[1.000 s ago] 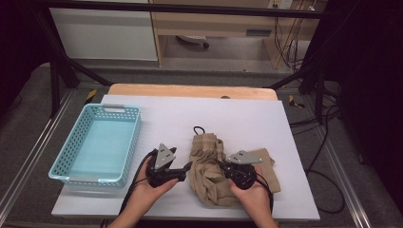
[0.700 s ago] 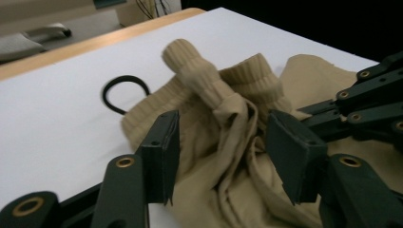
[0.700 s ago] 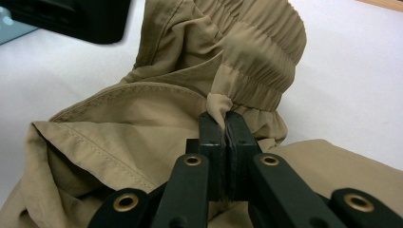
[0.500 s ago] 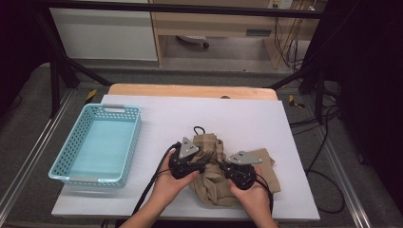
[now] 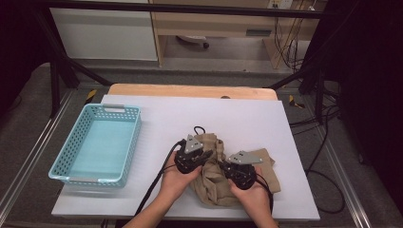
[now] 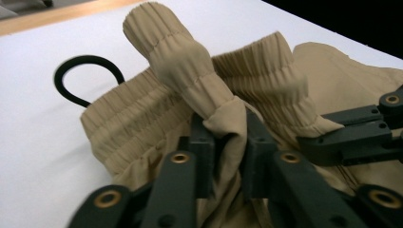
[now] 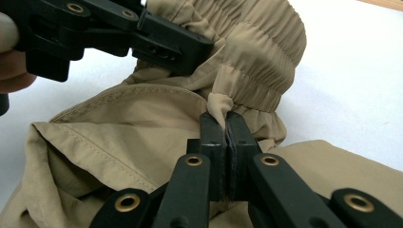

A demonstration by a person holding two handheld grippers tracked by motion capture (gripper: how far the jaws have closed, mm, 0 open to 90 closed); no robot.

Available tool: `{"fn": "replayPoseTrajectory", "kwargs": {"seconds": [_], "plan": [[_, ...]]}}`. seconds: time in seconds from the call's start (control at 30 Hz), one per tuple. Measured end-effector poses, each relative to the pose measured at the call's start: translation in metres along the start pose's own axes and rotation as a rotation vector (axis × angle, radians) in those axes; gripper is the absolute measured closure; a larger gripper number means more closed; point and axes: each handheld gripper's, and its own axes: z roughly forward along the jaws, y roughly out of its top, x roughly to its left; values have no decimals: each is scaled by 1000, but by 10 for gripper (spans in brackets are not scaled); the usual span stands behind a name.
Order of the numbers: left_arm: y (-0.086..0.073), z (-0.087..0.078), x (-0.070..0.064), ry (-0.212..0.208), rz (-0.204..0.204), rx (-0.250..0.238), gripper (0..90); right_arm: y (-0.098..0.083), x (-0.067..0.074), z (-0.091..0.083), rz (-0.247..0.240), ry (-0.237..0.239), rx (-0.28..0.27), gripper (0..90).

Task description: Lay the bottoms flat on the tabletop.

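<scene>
Left claw (image 6: 227, 137) has slid in from left of the heap and its jaws have just been closing; they now pinch a fold of the tan trousers (image 5: 216, 175) at the gathered waistband. Right claw (image 7: 227, 135) is clenched on the same band, unmoved. Trousers are bunched at lower centre of the worktop (image 5: 237, 118), teal basket (image 5: 97, 142) at left. Both grips look set for a lift or spread.

Tan garment (image 5: 215, 178), probably trousers: crumpled heap, elastic gathered waistband raised, near table's front edge.
</scene>
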Motion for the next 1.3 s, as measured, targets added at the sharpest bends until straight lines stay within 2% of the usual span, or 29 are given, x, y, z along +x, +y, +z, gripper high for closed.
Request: {"fn": "replayPoseTrajectory", "kwargs": {"seconds": [0.13, 0.27, 0.43, 0.67, 0.9, 0.97, 1.3], "plan": [[2, -6, 7, -9, -11, 1, 838, 3, -5, -5, 18, -6, -19, 880], [3, -19, 19, -8, -32, -17, 846, 11, -15, -14, 32, -21, -62, 882], [2, -36, 34, 0, -65, -40, 846, 25, -32, -15, 12, -36, -79, 883], [2, -51, 54, 19, -68, -44, 847, 47, -54, -12, -16, -69, -93, 884], [5, -62, 75, 51, -73, -52, 847, 60, -76, -15, -13, -105, -111, 884], [6, -63, 81, 46, -92, -54, 847, 61, -81, -16, -7, -115, -115, 884], [11, -70, 104, 127, -77, -54, 851, 58, -108, -26, 33, -163, -132, 884]]}}
